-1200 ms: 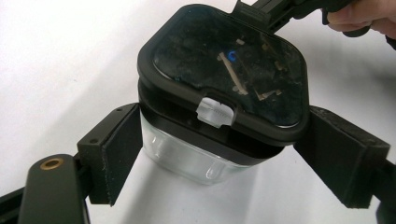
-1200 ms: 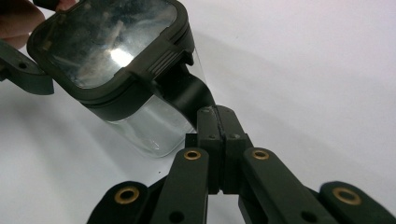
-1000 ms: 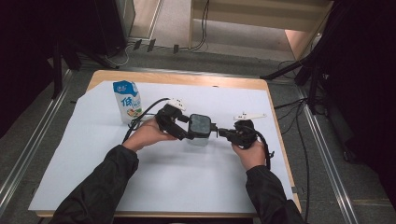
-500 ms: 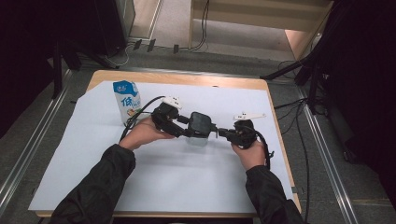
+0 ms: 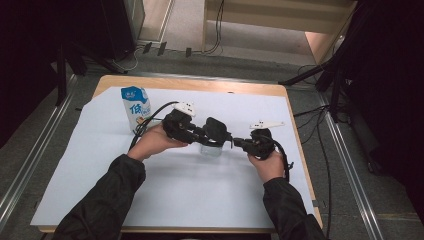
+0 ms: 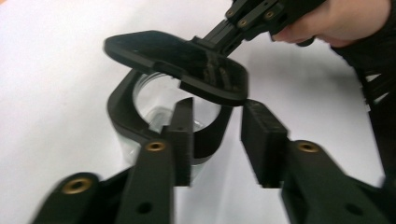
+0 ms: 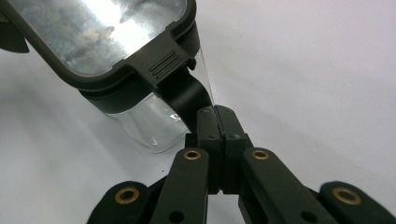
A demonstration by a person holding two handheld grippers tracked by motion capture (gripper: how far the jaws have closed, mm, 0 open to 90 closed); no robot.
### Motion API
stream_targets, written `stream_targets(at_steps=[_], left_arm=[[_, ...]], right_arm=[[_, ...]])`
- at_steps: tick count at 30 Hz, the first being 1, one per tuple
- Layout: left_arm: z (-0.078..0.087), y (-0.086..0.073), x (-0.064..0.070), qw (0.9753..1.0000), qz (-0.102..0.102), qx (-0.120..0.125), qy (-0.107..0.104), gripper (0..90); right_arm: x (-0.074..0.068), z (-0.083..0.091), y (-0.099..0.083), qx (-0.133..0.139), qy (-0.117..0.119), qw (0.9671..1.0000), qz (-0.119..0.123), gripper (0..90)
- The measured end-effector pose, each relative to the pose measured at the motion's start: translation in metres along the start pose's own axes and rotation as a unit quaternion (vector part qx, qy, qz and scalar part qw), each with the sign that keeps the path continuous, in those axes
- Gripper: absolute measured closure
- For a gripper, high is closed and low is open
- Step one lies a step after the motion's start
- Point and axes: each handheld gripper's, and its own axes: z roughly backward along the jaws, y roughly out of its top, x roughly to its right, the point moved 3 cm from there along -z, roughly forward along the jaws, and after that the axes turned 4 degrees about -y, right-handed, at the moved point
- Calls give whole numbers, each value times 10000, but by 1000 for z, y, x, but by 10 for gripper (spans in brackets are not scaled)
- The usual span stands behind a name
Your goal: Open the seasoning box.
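Centre of the worktop point(image 5: 300, 107), on the white sheet point(image 5: 175, 190), sits a clear container point(image 5: 211, 148) with a dark collar round its top and a dark hinged lid point(image 5: 216, 129) tipped up above the mouth. The left gripper point(image 5: 197, 134) comes in from the left side and the right gripper point(image 5: 235, 144) from the right, the two meeting at the container.

In the left gripper view the jaws stand apart — one jaw reaches down inside the open mouth of the container point(image 6: 154, 112), against the inner wall, the other jaw hangs free outside the collar with a gap between them, so nothing is clamped. The lid point(image 6: 177, 65) slopes over the opening, and the right gripper point(image 6: 252, 18) with its hand point(image 6: 336, 21) shows beyond it, at the lid's far edge.

The right gripper view has the jaws pressed tight together on a dark tab point(image 7: 187, 100) below the lid's point(image 7: 102, 28) ribbed latch — it looks like the hinge arm, though the angle makes that hard to confirm. The glassy body point(image 7: 149, 123) rests on the sheet beneath.

A blue-and-white carton point(image 5: 136, 106) stands upright toward the far left, well apart from the container.
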Motion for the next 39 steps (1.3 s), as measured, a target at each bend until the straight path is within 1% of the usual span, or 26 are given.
stream_targets(at_steps=[3, 4, 5, 7, 8, 12, 13, 15, 16, 18, 20, 22, 23, 25, 28, 34, 39], left_arm=[[0, 3, 3, 10000, -14, 4, -53, 737], [-1, 4, 4, 9999, -14, 40, -98, 755], [-1, 6, 5, 9999, -39, 16, -95, 773], [-1, 9, 5, 10000, 17, 37, -83, 808], [-1, 10, 5, 9999, 12, 62, -120, 827], [-3, 13, 6, 9999, 55, 97, -65, 866], [-4, 15, 6, 9999, 109, 111, -52, 874], [-6, 17, 8, 9998, 107, 137, -70, 879], [-7, 18, 9, 9999, 67, 93, -58, 879], [-11, 21, 10, 10000, 57, 70, -21, 878], [-14, 23, 11, 9999, 109, 38, -3, 877], [-17, 25, 12, 9999, 105, 15, 52, 876], [-17, 26, 13, 9999, 113, -4, 37, 876], [-19, 29, 14, 9999, 98, 2, 70, 875], [-22, 33, 15, 9999, 86, 33, 44, 873], [-32, 37, 17, 9999, 143, -35, 72, 874], [-39, 41, 18, 9999, 128, -35, 59, 876]], right_arm=[[0, 0, 0, -6, 6, 10000, -2, 900], [0, 0, 0, -6, 4, 10000, -7, 900], [0, 0, -1, -8, 6, 10000, -9, 900], [-1, 1, -1, -23, 8, 10000, -11, 900], [-1, 1, -1, -23, -2, 10000, 0, 900], [-2, 1, -2, -2, -4, 10000, 0, 900], [-2, 1, -2, 2, -7, 10000, -4, 900], [-3, 1, -2, 9, -12, 10000, -10, 900], [-3, 2, -3, 17, -17, 10000, -18, 900], [-3, 2, -3, 25, -12, 10000, -27, 900], [-4, 2, -4, 40, -11, 10000, -55, 900], [-4, 3, -4, 52, -17, 10000, -73, 900], [-5, 3, -4, 49, -16, 9999, -91, 900], [-5, 3, -5, 70, -22, 9999, -118, 900], [-6, 3, -6, 89, -34, 9999, -126, 900], [-6, 3, -7, 151, -59, 9997, -197, 900], [-7, 3, -7, 142, -75, 9997, -198, 900]])
